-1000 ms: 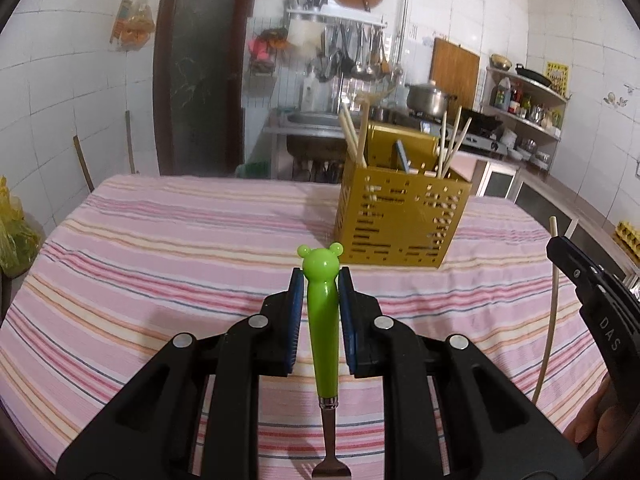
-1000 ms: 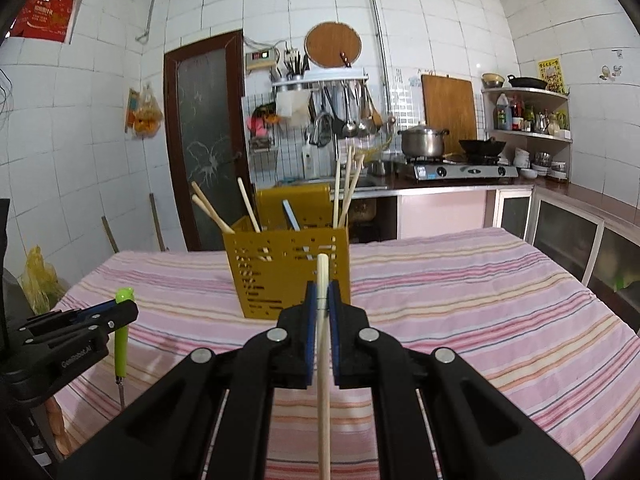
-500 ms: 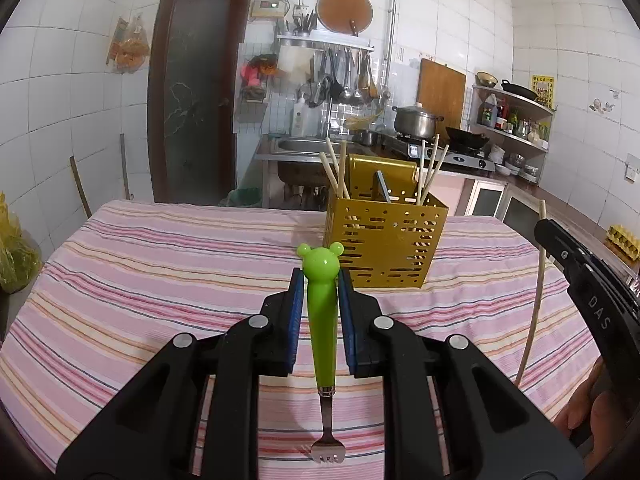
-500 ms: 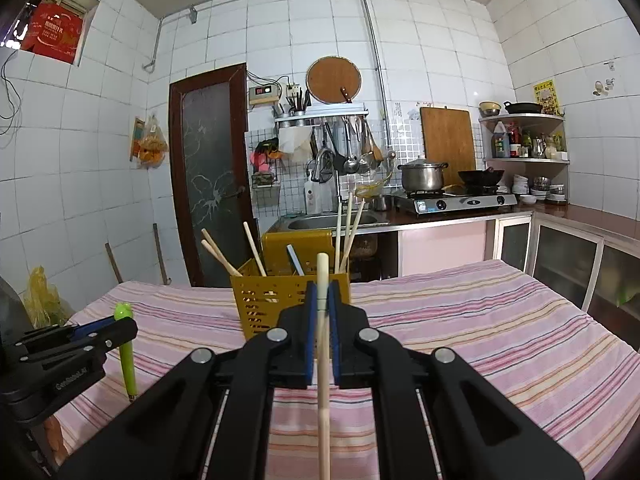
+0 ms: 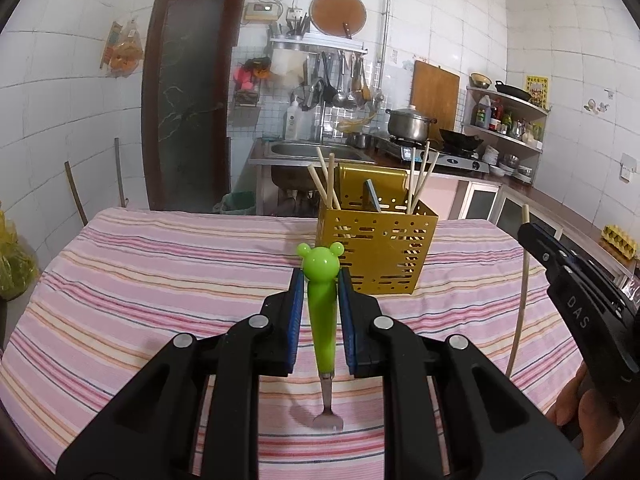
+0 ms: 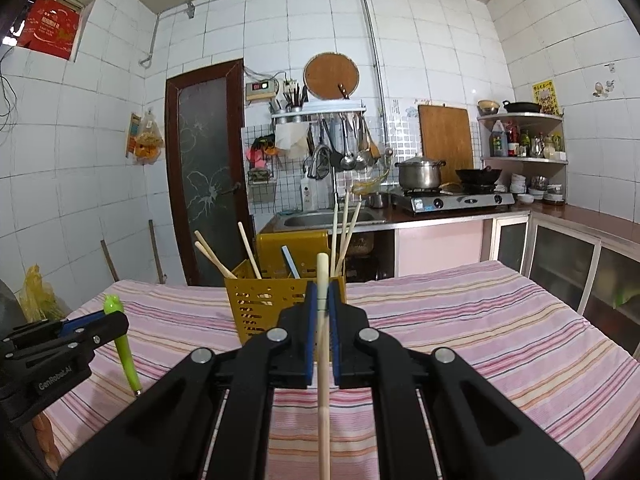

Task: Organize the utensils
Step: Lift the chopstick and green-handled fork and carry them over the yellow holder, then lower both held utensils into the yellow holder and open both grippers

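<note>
2 utensils are in my grip at once. My left gripper (image 5: 320, 312) is clamped on the green fork (image 5: 320, 304) by its plastic handle, bear head up and tines hanging just above the striped tablecloth (image 5: 140, 280). My right gripper (image 6: 321, 328) is pinched tight on a single chopstick (image 6: 323, 340), held upright with most of its length below the pads. The yellow perforated caddy (image 5: 380, 252) stands at the far middle of the table, already holding several chopsticks in its left and right compartments and a blue-grey handle in between.

I judge both pieces light. The fork's smooth, tapered handle looks slippery, so a hold on its thicker upper part, just below the head, suits it best. The chopstick is thin, stiff and round, likely to pivot between flat pads; a grip nearer its middle would steady it. Neither looks fragile, though the chopstick could catch on the caddy's rim when lowered
</note>
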Tool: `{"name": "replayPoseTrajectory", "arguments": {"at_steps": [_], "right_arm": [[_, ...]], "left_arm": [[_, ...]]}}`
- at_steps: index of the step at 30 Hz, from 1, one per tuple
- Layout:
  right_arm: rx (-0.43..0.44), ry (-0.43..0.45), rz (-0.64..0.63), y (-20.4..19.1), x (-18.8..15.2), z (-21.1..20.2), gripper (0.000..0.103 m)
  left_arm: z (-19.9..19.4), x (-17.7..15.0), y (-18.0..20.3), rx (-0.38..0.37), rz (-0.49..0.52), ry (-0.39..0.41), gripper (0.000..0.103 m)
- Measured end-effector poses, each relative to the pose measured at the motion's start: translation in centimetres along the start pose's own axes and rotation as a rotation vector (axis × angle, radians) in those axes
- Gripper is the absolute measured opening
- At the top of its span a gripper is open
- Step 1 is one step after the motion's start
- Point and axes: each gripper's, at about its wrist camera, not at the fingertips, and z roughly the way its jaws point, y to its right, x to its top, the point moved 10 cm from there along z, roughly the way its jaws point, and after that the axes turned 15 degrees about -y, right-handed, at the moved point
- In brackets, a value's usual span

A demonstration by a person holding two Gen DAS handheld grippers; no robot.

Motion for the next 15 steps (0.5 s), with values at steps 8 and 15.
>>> {"name": "replayPoseTrajectory", "arguments": {"at_steps": [8, 15], "right_arm": [[0.023, -0.041, 0.022, 1.5, 2.1, 1.7, 0.006], [0.047, -0.048, 0.055, 2.7, 3.8, 3.7, 0.006]], "left_arm": [[0.7, 1.6, 0.1, 0.024, 0.023, -0.002, 0.016], [0.9, 4.2, 0.7, 0.004, 0.027, 0.021, 0.016]]}}
